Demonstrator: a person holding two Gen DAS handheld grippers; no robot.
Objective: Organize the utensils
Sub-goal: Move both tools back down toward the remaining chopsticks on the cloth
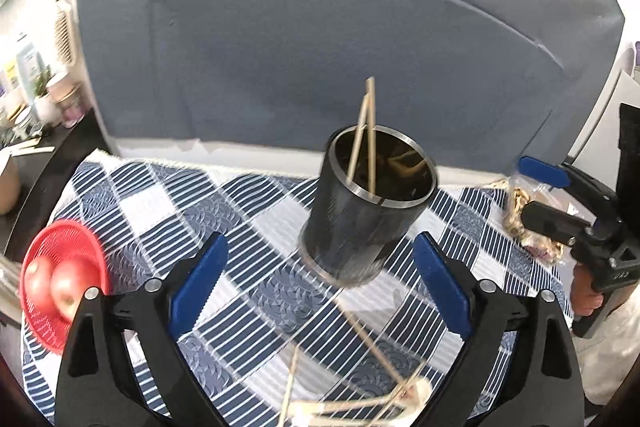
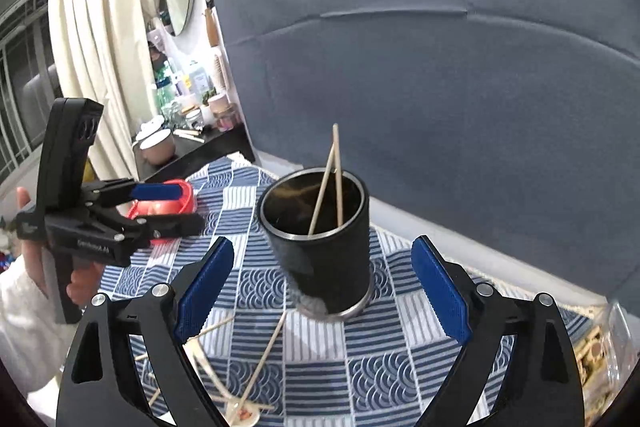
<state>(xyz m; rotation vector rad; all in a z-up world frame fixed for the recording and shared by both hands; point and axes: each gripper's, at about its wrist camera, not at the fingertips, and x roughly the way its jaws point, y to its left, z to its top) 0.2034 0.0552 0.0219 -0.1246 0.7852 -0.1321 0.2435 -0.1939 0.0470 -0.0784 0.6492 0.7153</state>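
A black metal utensil cup point(image 1: 362, 211) point(image 2: 320, 243) stands on the blue checked tablecloth point(image 1: 256, 227), with two wooden chopsticks point(image 1: 366, 135) point(image 2: 332, 183) leaning inside it. More chopsticks point(image 1: 372, 351) point(image 2: 264, 359) and a pale spoon point(image 1: 412, 387) point(image 2: 240, 413) lie loose on the cloth near me. My left gripper point(image 1: 320, 295) is open, just short of the cup, with nothing between its blue pads. My right gripper point(image 2: 320, 295) is open too, the cup beyond its fingertips. Each gripper shows in the other's view: the right point(image 1: 560, 203), the left point(image 2: 160, 207).
A red basket point(image 1: 60, 283) point(image 2: 168, 205) with two apples sits at the left of the table. A clear bag of snacks point(image 1: 524, 223) point(image 2: 600, 351) lies at the right. A grey-blue backdrop point(image 1: 320, 47) rises behind the table. A cluttered shelf point(image 2: 184, 115) stands far left.
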